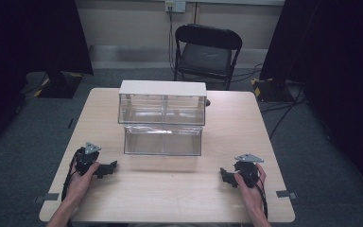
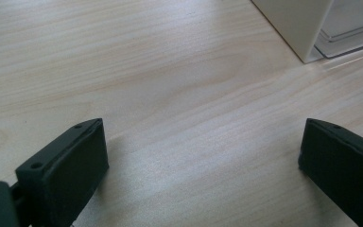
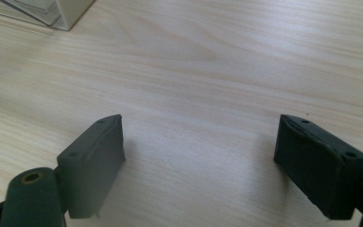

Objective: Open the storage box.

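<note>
Table: a light wooden table with rounded corners [image 1: 170, 194], seen from above in the high view, standing on grey carpet.

Storage box: a clear plastic box with a white top panel [image 1: 162, 116] stands at the middle of the table, towards its far side. It has two tiers, the lower clear tier standing out nearer to the person than the upper one. I cannot tell whether anything lies inside.

Left gripper: the black two-jaw left gripper [image 1: 106, 168] rests low over the table at the near left, held in the person's left hand [image 1: 79, 183]. It points inward, towards the table's middle, and is apart from the box.

Left jaws: in the left gripper view [image 2: 202, 137] they stand spread wide, with bare wood between them (nothing pinched). A white corner of the box [image 2: 293, 23] shows at the upper right, clear of the jaws.

Right gripper: the black two-jaw right gripper [image 1: 227, 176] sits at the near right in the person's right hand [image 1: 254, 188], also pointing inward and apart from the box.

Right jaws: in the right gripper view [image 3: 201, 130] they are spread apart over bare wood, holding nothing. The box's corner [image 3: 71, 12] sits at the upper left.

Behind the table: a black folding chair [image 1: 207, 49] stands by the wall.
</note>
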### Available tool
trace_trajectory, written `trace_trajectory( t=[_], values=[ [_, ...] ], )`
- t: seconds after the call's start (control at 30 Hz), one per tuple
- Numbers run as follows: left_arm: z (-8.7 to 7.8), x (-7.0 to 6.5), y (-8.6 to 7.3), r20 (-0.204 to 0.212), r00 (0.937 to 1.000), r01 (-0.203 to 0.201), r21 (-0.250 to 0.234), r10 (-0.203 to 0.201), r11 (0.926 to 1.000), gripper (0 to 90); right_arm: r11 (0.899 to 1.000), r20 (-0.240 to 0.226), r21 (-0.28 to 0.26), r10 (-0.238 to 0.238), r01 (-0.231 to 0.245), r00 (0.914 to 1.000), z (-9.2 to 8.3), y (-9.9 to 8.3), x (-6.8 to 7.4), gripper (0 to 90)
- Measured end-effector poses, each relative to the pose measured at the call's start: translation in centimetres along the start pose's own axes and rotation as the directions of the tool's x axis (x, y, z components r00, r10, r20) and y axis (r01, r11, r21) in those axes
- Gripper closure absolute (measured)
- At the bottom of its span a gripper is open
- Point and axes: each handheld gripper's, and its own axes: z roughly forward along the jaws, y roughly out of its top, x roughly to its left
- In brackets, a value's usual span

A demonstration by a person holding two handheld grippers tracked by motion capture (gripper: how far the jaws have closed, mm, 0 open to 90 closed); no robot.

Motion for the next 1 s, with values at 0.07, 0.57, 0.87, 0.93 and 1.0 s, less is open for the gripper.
trace_trajectory(
  t=[0.07, 0.57, 0.87, 0.93, 1.0],
  values=[
    [0.0, 0.0, 0.0, 0.0, 1.0, 0.0, 0.0, 0.0, 1.0, 1.6, 1.0, -0.022, -0.022, 0.006, -0.007, 0.9997, -0.3, 0.2, 0.1, 13.8],
    [0.0, 0.0, 0.0, 0.001, 1.0, -0.001, 0.001, 0.001, 1.0, 1.6, 0.992, -0.096, -0.123, -0.03, 0.018, 0.9949, -1.9, 1.6, 1.5, 14.2],
    [0.0, 0.0, 0.0, 0.001, 1.0, -0.001, 0.001, 0.001, 1.0, 1.6, 0.991, -0.156, -0.128, -0.068, 0.048, 0.9854, -2.5, 2.4, 2.9, 14.1],
    [0.0, 0.0, 0.0, 0.001, 1.0, -0.001, 0.001, 0.001, 1.0, 1.6, 0.989, -0.159, -0.135, -0.082, 0.061, 0.9838, -2.7, 2.7, 3.2, 14.1],
    [0.0, 0.0, 0.0, 0.001, 1.0, -0.001, 0.001, 0.001, 1.0, 1.6, 0.988, -0.158, -0.136, -0.093, 0.072, 0.983, -2.8, 2.9, 3.3, 14.2]
  ],
)
